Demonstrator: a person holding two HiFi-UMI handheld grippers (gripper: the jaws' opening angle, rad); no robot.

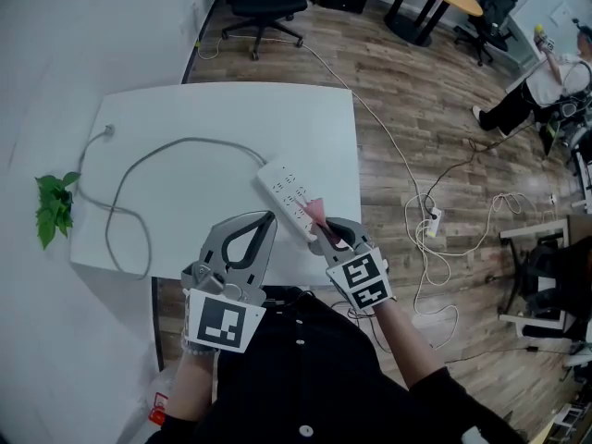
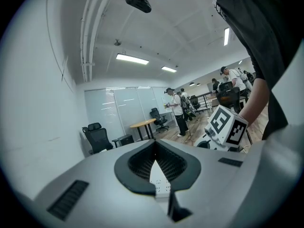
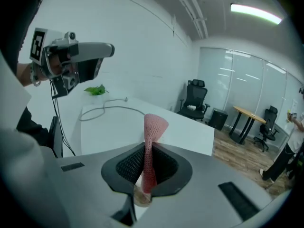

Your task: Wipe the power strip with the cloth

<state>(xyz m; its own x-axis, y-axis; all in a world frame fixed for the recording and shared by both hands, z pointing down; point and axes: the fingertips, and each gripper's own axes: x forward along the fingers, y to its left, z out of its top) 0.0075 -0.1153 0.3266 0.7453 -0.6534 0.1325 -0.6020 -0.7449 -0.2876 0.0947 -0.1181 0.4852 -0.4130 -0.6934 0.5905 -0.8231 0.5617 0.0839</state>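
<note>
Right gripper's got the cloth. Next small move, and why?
Probably slide the right gripper forward along the power strip, toward its cord end. Its jaws are shut on the pink cloth, which sits over the strip's near end, so the rest of the top lies ahead. The left gripper is shut and empty alongside.

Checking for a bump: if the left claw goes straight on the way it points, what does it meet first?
Probably the power strip, which lies right ahead of the left claw and its shut tips on the white table; the gap is hard to judge.
</note>
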